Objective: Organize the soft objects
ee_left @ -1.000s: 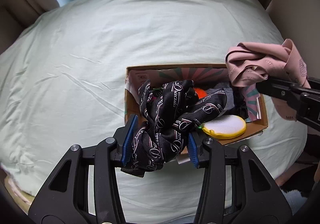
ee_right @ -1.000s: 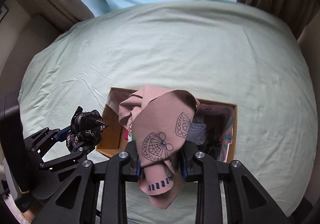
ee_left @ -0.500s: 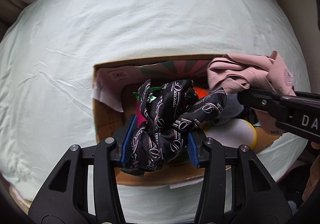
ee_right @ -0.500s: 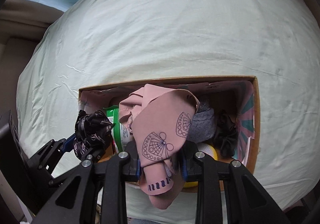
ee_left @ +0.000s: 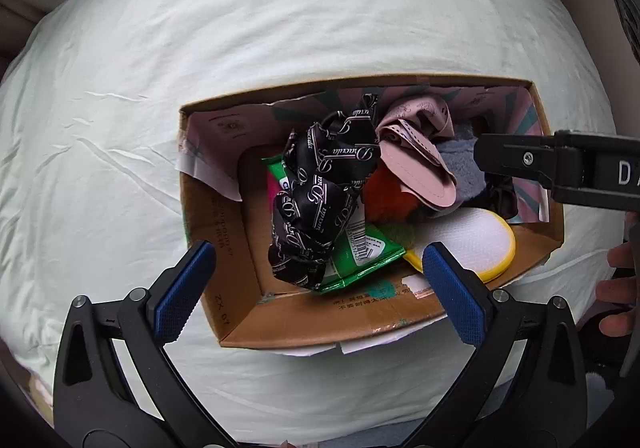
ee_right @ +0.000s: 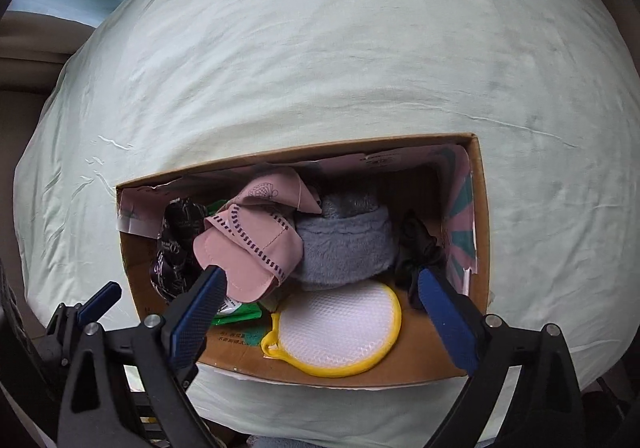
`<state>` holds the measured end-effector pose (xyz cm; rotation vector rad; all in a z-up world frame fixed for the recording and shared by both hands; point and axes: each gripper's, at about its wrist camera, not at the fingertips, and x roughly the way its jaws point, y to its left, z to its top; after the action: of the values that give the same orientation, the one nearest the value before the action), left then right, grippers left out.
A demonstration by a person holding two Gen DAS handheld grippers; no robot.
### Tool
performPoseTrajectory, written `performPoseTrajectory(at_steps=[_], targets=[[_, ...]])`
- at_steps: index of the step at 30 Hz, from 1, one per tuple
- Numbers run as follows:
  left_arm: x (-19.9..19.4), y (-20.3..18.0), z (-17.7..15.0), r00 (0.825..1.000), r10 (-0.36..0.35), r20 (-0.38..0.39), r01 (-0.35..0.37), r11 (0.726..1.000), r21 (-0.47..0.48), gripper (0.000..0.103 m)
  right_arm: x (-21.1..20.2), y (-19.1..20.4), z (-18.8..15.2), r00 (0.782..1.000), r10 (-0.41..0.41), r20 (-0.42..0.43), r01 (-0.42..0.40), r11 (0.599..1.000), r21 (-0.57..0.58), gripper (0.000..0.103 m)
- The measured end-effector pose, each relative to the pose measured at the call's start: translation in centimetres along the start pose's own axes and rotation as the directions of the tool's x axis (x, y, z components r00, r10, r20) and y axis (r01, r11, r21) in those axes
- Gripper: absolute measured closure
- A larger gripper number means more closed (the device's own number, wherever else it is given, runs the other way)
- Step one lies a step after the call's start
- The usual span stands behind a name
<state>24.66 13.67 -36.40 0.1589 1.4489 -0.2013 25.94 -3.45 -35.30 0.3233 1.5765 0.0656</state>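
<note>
A cardboard box stands on the bed. A black scarf with white lettering lies loose in it, on a green packet. Directly above it my left gripper has its jaws opening wide, and neither blue pad touches the scarf. The pink printed cloth rests in the box against a grey fleece. My right gripper hangs over them, jaws also opening; the cloth's corner lies by its left pad, not pinched.
Pale green bedding surrounds the box. Also inside are a white pad with a yellow rim, a black scrunchie and something orange. A person's fingers show at the right edge.
Both grippers sank toward the box and opened. The black scarf dropped from the left one and the pink cloth from the right one; both now lie in the box.
</note>
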Motion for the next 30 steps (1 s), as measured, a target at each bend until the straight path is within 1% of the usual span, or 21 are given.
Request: performPoseTrajectory(at_steps=[6, 9, 12, 14, 18, 21, 23, 25, 26, 27, 28, 29, 30], targets=[[-1.5, 0.2, -0.4, 1.0, 0.008, 0.026, -0.008, 1.0, 0.002, 0.0, -1.7, 0.1, -0.7, 0.999, 0.016, 0.035, -0.016, 1.0, -0.013, 0.007], [-3.1, -0.1, -0.7, 0.999, 0.015, 0.052, -0.015, 1.0, 0.001, 0.0, -2.9, 0.4, -1.2, 0.998, 0.024, 0.06, -0.023, 0.999, -0.023, 0.007], [-5.5, -0.1, -1.3, 0.993, 0.054, 0.101, -0.053, 0.999, -0.01, 0.0, -4.7, 0.9, -2.0, 0.995, 0.031, 0.091, -0.026, 0.998, -0.053, 0.007], [-7.2, -0.3, -1.6, 0.99, 0.059, 0.132, -0.056, 0.998, -0.026, 0.0, -6.5, 1.1, -2.7, 0.991, 0.037, 0.128, -0.027, 0.996, -0.08, 0.007], [-11.8, -0.2, -2.7, 0.973, 0.081, 0.217, -0.068, 0.996, -0.063, 0.0, -10.2, 1.5, -4.0, 0.979, 0.04, 0.199, -0.014, 0.991, -0.131, 0.007], [-15.3, -0.4, -3.6, 0.952, 0.106, 0.287, -0.083, 0.992, -0.091, 0.0, -13.8, 1.5, -5.3, 0.96, 0.049, 0.275, 0.001, 0.984, -0.177, 0.007], [-18.0, -0.4, -4.3, 0.935, 0.109, 0.337, -0.074, 0.991, -0.113, 0.0, -16.6, 1.3, -6.2, 0.941, 0.053, 0.333, 0.017, 0.979, -0.202, 0.007], [-20.7, -0.5, -4.8, 0.917, 0.104, 0.385, -0.054, 0.989, -0.138, 0.0, -20.0, 0.8, -7.4, 0.915, 0.063, 0.399, 0.025, 0.977, -0.212, 0.007], [-22.1, -0.7, -5.2, 0.904, 0.104, 0.414, -0.045, 0.988, -0.149, 0.0, -21.2, 0.6, -7.8, 0.904, 0.072, 0.422, 0.023, 0.977, -0.214, 0.007], [-23.6, -0.9, -5.5, 0.889, 0.104, 0.445, -0.037, 0.987, -0.158, 0.0, -23.1, 0.3, -8.5, 0.884, 0.082, 0.46, 0.023, 0.975, -0.219, 0.007], [-25.3, -1.1, -5.8, 0.872, 0.106, 0.477, -0.029, 0.986, -0.166, 0.0, -24.4, 0.1, -9.1, 0.869, 0.084, 0.488, 0.031, 0.975, -0.221, 0.007], [-26.6, -1.4, -6.1, 0.859, 0.109, 0.5, -0.025, 0.985, -0.171, 0.0, -26.0, -0.1, -9.8, 0.848, 0.083, 0.524, 0.043, 0.974, -0.224, 0.007], [-27.9, -1.6, -6.4, 0.844, 0.113, 0.524, -0.022, 0.984, -0.177, 0.0, -27.1, -0.2, -10.3, 0.832, 0.081, 0.548, 0.053, 0.973, -0.225, 0.007]])
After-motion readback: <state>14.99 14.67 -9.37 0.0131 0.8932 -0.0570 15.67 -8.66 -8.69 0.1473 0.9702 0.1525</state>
